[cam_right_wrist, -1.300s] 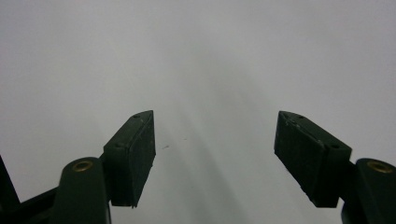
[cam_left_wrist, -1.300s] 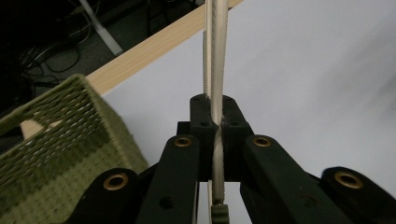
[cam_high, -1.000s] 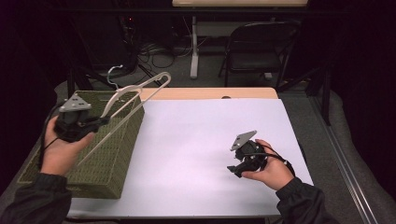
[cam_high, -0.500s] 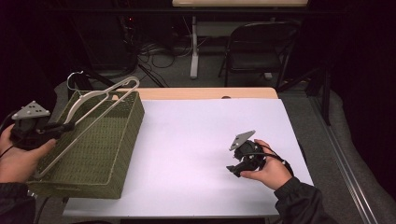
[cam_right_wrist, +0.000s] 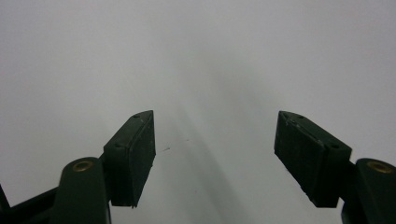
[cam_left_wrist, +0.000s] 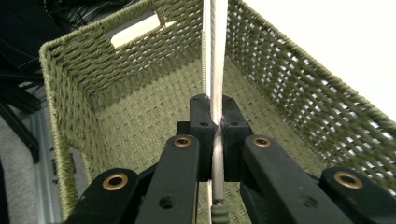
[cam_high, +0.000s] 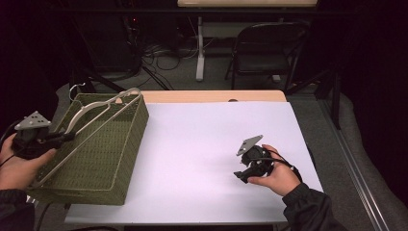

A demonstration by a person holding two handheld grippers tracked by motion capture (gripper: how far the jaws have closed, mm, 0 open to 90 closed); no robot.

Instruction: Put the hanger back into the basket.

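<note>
Pale hanger clamped over a green woven basket, left of frame.

The left gripper (cam_high: 61, 137) pinches the thin, smooth, cream-coloured hanger (cam_high: 98, 111) between its closed jaws; the hanger slants across the open top of the rectangular, coarse-weave olive basket (cam_high: 115, 159) at the white table's (cam_high: 202, 139) left edge. At lower right the right gripper (cam_high: 243, 174) hangs over bare white surface, jaws wide apart. No readable writing.
</note>
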